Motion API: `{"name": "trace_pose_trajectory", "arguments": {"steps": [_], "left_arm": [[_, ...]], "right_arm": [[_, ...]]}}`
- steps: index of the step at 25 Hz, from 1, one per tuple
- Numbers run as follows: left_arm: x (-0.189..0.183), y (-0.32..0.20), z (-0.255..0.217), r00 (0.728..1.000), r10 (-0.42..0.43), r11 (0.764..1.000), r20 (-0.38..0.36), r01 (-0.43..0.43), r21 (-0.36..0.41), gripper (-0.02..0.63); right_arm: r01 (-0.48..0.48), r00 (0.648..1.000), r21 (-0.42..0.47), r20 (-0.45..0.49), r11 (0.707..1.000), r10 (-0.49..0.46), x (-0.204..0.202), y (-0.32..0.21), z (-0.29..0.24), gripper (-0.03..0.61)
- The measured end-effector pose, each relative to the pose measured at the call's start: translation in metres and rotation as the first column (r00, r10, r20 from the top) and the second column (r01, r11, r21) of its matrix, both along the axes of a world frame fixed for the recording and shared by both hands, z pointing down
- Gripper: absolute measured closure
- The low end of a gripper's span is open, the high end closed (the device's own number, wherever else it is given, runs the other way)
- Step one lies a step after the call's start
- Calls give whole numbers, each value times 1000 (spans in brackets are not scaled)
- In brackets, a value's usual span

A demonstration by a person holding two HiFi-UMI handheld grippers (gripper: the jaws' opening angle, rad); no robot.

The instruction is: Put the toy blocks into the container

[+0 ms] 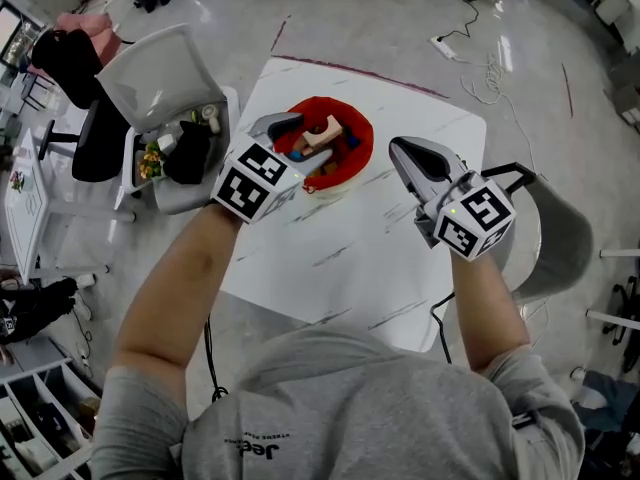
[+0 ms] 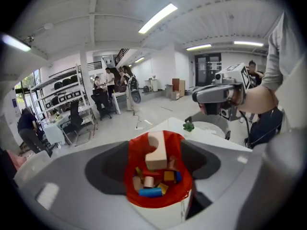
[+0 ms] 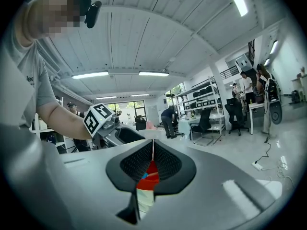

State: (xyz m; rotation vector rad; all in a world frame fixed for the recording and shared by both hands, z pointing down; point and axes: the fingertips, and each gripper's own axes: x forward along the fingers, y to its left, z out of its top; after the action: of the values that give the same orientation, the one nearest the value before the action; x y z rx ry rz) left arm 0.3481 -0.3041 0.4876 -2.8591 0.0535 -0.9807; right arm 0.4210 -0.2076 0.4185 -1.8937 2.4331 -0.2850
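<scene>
A red container (image 1: 352,163) stands at the far middle of the white table (image 1: 350,258), holding several coloured toy blocks (image 2: 152,186). A beige arch-shaped block (image 1: 322,136) sits highest on the pile, upright in the left gripper view (image 2: 156,152). My left gripper (image 1: 297,136) hovers right over the container, open (image 2: 156,164); the beige block is between the jaws, with a gap on each side. My right gripper (image 1: 400,150) hangs to the right of the container, shut and empty (image 3: 152,152).
A white chair (image 1: 170,118) loaded with bags and small items stands off the table's left edge. A grey round chair (image 1: 555,238) is at the right. Cables and a power strip (image 1: 445,46) lie on the floor beyond. A small green object (image 2: 188,126) sits on the table.
</scene>
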Motion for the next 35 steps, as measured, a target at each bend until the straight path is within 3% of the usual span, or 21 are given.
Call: {"name": "trace_pose_trajectory", "arguments": {"steps": [1, 13, 17, 21, 27, 35], "left_arm": [[2, 0, -1, 1000, -5, 1000, -15, 5, -19, 210], [-4, 2, -9, 999, -19, 999, -51, 17, -49, 207], [-14, 13, -20, 996, -5, 998, -94, -1, -70, 211], [-39, 18, -40, 984, -37, 995, -174, 19, -100, 302], [-97, 18, -70, 945, -141, 986, -295, 107, -128, 449], [-221, 28, -97, 875, -297, 955, -383, 265, -135, 555]], "right_arm": [[-1, 1000, -2, 1, 1000, 1, 1, 0, 1, 572], [16, 1000, -8, 0, 1000, -16, -6, -4, 0, 572], [38, 999, -14, -5, 999, -38, -18, -9, -3, 572], [80, 997, -9, -11, 997, -80, -36, -18, -4, 572], [167, 986, -21, -16, 986, -167, -87, -37, -10, 572], [319, 947, -17, -30, 948, -320, -201, -55, -28, 572]]}}
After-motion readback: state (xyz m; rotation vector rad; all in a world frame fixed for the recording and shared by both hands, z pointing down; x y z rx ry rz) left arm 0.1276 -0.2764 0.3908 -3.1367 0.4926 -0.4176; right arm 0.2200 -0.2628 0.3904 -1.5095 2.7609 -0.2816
